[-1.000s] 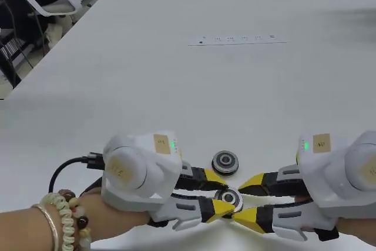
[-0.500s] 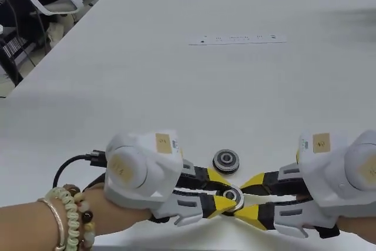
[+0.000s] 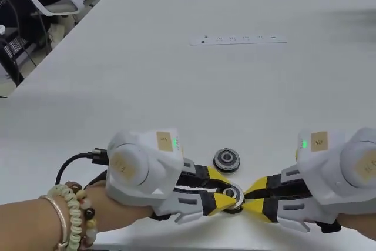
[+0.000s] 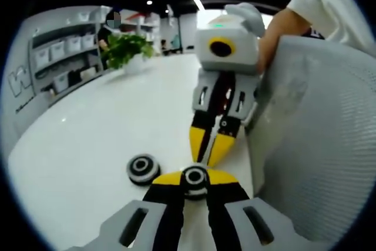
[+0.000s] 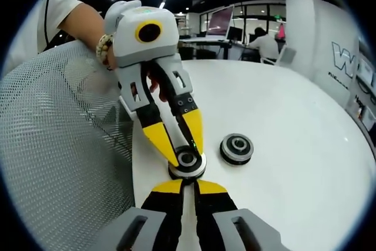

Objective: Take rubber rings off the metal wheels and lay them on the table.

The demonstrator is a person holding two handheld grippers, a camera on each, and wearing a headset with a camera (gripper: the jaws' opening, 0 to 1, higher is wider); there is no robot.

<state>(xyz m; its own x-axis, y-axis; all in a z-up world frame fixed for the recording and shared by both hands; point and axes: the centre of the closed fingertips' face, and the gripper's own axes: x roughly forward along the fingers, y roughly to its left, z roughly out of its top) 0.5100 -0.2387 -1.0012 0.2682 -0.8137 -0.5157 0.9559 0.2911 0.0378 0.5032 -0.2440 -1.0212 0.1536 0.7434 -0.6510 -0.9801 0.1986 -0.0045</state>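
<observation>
At the lower left of the head view, the left gripper (image 3: pixel 223 198) is reaching in toward the middle of the bottom edge, and its yellow fingers (image 4: pixel 167 179) are pinching a small metal wheel (image 4: pixel 195 176) from both sides, holding it just over the near edge of the white worktop (image 3: pixel 176 86). A second wheel (image 3: pixel 226 160) is lying flat just above it in the frame, apart from both grippers, with its dark ring on.

At the lower right, the right gripper (image 5: pixel 188 185) is meeting the held wheel head-on. A second ago its fingers (image 5: pixel 170 187) were spread wide around the wheel; now they are pressing almost together at the wheel's near rim, with only a thin slit between them. They are probably nipping the rubber ring (image 5: pixel 200 166) at that edge, though the contact is too small to see for certain.

That closing is setting up the pull: one gripper is anchoring the wheel and the other is getting a hold to peel the ring away. The ring is sitting on the wheel, so no ring is lying on the worktop yet.
</observation>
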